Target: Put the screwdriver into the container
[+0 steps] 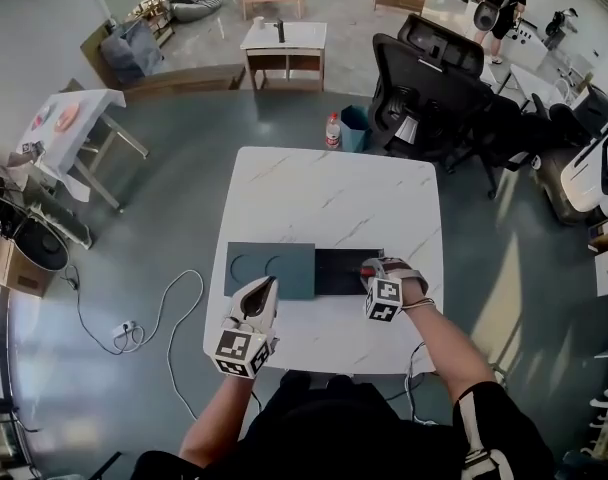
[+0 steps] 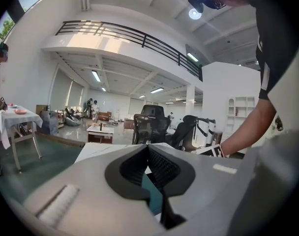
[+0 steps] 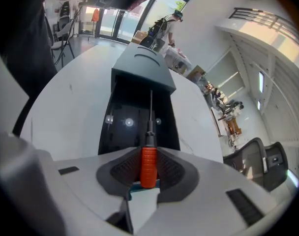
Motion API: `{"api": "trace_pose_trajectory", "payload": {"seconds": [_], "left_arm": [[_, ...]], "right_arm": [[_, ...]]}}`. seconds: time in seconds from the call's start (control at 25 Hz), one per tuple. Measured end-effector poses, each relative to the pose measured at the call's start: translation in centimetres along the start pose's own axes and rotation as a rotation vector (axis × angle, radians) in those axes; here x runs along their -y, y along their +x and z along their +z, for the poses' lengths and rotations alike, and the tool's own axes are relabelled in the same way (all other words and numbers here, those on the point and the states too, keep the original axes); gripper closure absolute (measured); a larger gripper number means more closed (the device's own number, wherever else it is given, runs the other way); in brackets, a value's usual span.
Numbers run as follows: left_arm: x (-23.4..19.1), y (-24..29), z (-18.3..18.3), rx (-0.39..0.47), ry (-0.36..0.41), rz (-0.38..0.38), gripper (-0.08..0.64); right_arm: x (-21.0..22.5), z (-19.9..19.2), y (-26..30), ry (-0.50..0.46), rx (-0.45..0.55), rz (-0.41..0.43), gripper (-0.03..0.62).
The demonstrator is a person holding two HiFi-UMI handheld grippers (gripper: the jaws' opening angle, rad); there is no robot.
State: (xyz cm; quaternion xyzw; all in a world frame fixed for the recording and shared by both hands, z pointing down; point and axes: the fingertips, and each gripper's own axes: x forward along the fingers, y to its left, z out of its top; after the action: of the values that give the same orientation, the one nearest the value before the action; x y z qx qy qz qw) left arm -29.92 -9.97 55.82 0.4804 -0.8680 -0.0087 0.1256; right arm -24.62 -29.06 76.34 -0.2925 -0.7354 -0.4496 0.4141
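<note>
One screwdriver (image 3: 148, 157): ribbed orange handle, dark collar, thin metal shaft.

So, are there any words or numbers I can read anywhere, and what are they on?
No words or numbers can be read anywhere.
Marker cubes: only black-and-white square patterns, no letters.
Bottle label: too small to read.
</note>
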Motion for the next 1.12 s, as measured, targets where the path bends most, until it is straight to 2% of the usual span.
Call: {"api": "trace_pose_trajectory", "payload": {"seconds": [0.28, 0.6, 0.72, 0.92, 1.12], "left_arm": [[-1.0, -0.3, -0.1, 0.002, -0.008, 0.024, 0.551], [-1.0, -0.1, 0.2, 0.010, -0.007, 0.029, 0.551], [-0.5, 0.1, 0.3, 0.012, -0.004, 0.023, 0.551], [-0.1, 0.3, 0.5, 0.017, 0.003, 0.013, 0.551], [0.6, 0.6, 1.3, 0.029, 0.011, 0.002, 0.551]], "right_arm": [[-0.4, 0.0, 1.5, -0.050, -0.047, 0.073, 0.494], [-1.2, -0.2, 2.5, -0.045, -0.076, 0.111, 0.489], [-1.1, -0.3, 1.9, -0.036, -0.067, 0.112, 0.449], [0.0, 0.8, -0.9, -0.014, -0.009, 0.043, 0.449], [2.4, 3.6, -6.7, 0.084, 0.129, -0.105, 0.454]]}}
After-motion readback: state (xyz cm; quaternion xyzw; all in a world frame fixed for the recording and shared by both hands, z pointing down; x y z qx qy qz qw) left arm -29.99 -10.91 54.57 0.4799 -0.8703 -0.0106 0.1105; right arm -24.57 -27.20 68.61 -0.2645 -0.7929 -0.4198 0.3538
